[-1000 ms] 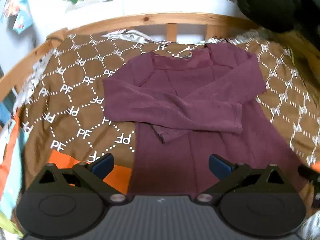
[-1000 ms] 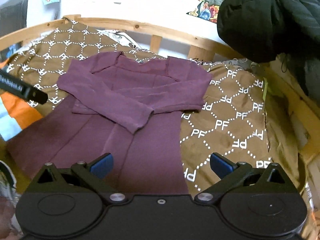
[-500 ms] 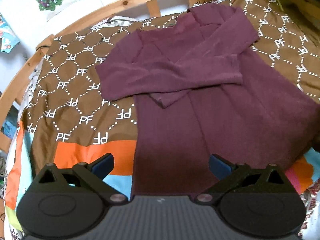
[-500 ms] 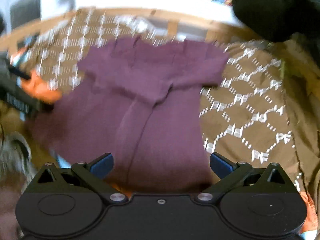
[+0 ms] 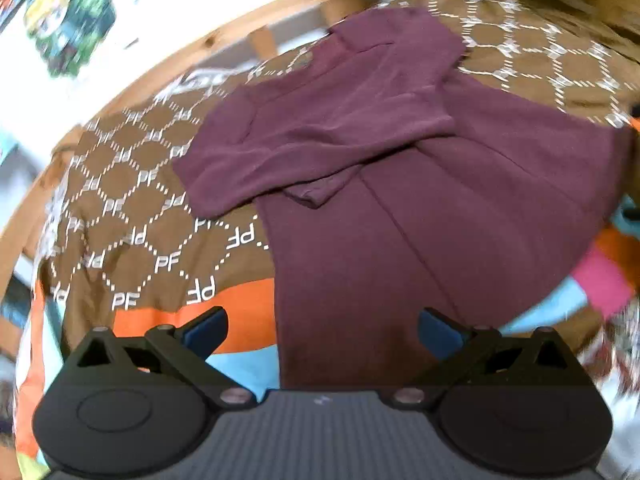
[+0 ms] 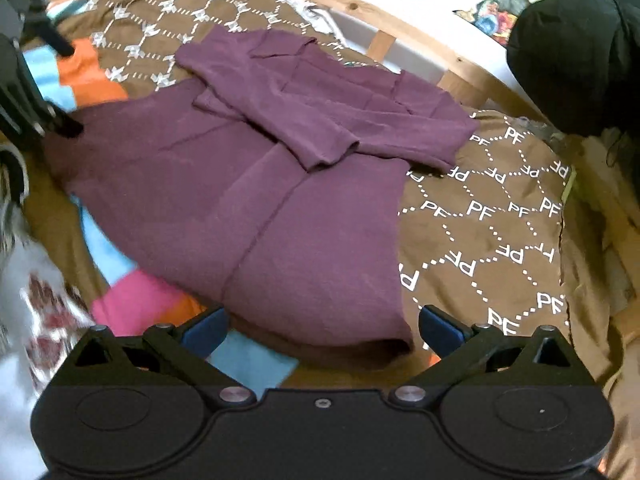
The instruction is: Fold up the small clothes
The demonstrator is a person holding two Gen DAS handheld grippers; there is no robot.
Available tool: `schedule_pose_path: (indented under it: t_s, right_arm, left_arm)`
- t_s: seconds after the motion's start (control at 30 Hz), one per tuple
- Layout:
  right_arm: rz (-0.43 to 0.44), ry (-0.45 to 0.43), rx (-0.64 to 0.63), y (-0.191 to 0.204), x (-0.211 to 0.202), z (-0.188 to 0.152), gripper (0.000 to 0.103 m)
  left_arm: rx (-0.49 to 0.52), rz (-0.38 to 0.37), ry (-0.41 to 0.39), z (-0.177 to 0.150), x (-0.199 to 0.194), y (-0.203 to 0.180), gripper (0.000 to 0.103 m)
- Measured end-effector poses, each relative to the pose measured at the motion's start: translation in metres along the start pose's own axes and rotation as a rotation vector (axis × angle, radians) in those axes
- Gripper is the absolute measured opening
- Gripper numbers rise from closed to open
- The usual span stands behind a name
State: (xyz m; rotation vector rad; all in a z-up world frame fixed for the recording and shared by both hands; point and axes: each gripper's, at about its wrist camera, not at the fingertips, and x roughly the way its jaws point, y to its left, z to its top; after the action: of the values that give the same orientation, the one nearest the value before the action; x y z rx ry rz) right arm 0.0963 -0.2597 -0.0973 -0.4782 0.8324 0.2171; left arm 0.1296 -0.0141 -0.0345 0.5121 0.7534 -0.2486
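A maroon long-sleeved dress [image 5: 360, 208] lies flat on a brown patterned blanket [image 5: 132, 216], both sleeves folded across its chest. It also shows in the right wrist view [image 6: 280, 200]. My left gripper [image 5: 322, 330] is open and empty, over the hem's left corner. My right gripper [image 6: 322, 328] is open and empty, over the hem's right corner. The left gripper's body [image 6: 24, 92] shows at the left edge of the right wrist view, by the dress's left side.
A wooden bed rail [image 6: 420, 36] curves behind the blanket. A black jacket [image 6: 572, 52] hangs at the right. Orange, blue and pink cloth [image 5: 224, 320] lies under the hem. A poster [image 5: 68, 20] hangs on the white wall.
Both grippers have pulled back and lowered toward the hem, which now lies between the fingers in each view. The dress has not moved. Both grippers stay open.
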Motion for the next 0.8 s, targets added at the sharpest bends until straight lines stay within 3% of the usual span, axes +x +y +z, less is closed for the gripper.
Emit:
schedule_pose_path:
  t_s: [0.17,0.27,0.4,0.5,0.6,0.67,0.77,0.8]
  right_arm:
    - [0.001,0.043,-0.109,0.0,0.009,-0.012,0.094]
    - [-0.029,0.042,-0.178,0.007,0.016,-0.016,0.094]
    - [-0.122,-0.001,-0.242,0.016,0.028,-0.014,0.095]
    - [-0.145,-0.05,-0.294,0.021,0.033,-0.011,0.092]
    - [-0.087,-0.058,-0.281,0.018,0.034,-0.005,0.068]
    - [-0.041,-0.056,-0.233,0.015,0.033,0.0,0.031]
    - [0.026,-0.058,-0.115,0.006,0.031,0.009,0.009]
    - [0.046,-0.065,-0.076,0.002,0.03,0.012,0.009]
  left_arm:
    - [0.092,-0.081,-0.025,-0.018,-0.003,-0.008,0.103]
    - [0.144,-0.092,-0.063,-0.025,-0.003,-0.021,0.103]
    - [0.192,-0.114,-0.092,-0.027,-0.002,-0.04,0.103]
    - [0.187,-0.145,-0.093,-0.025,0.0,-0.05,0.103]
    - [0.184,-0.156,-0.119,-0.023,0.0,-0.057,0.103]
    - [0.186,-0.17,-0.161,-0.024,-0.003,-0.063,0.103]
    - [0.194,-0.189,-0.182,-0.022,-0.004,-0.074,0.103]
    - [0.196,-0.186,-0.187,-0.021,-0.004,-0.078,0.103]
